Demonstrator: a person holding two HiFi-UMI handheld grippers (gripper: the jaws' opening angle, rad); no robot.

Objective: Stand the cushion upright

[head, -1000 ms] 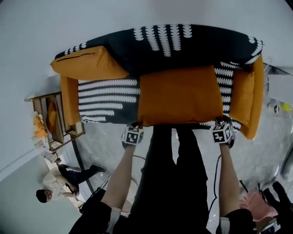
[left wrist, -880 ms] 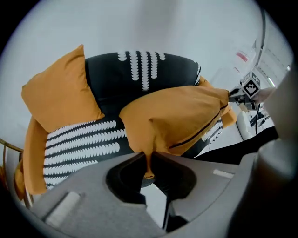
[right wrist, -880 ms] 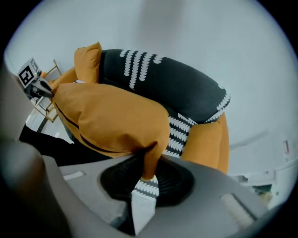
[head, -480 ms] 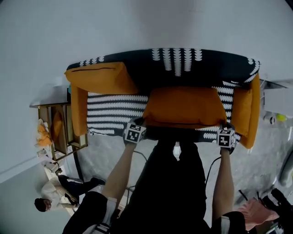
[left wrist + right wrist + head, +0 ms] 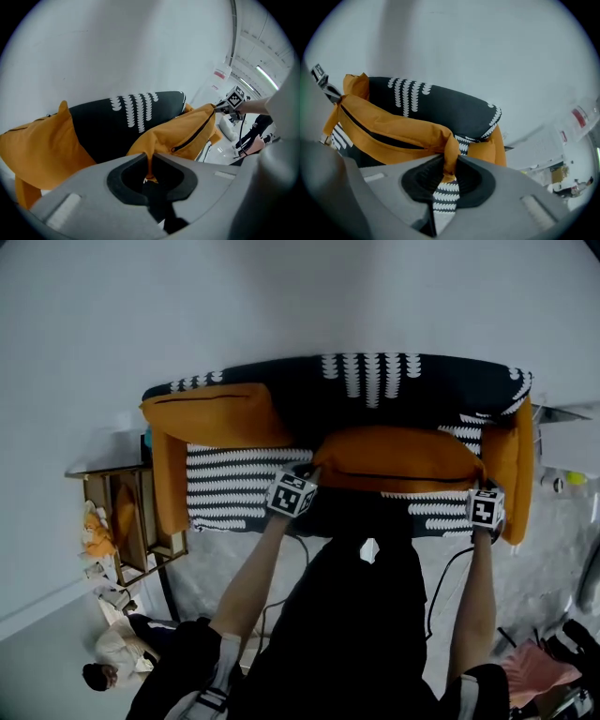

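An orange cushion hangs over the seat of the black, white-patterned sofa, its near zipped edge lifted and turned toward me. My left gripper is shut on the cushion's left near corner. In the left gripper view the orange fabric is pinched between the jaws of that gripper. My right gripper is shut on the right near corner. In the right gripper view the corner of the cushion is bunched in the jaws of that gripper. The cushion sags between the two grips.
A second orange cushion leans at the sofa's left end, and an orange arm pad covers the right end. A wooden side shelf stands left of the sofa. A person sits on the floor at lower left. A white wall is behind.
Both grippers have risen and moved toward the sofa back with the cushion. The cushion has tipped from lying flat, broad face up, to its zipped edge facing me.
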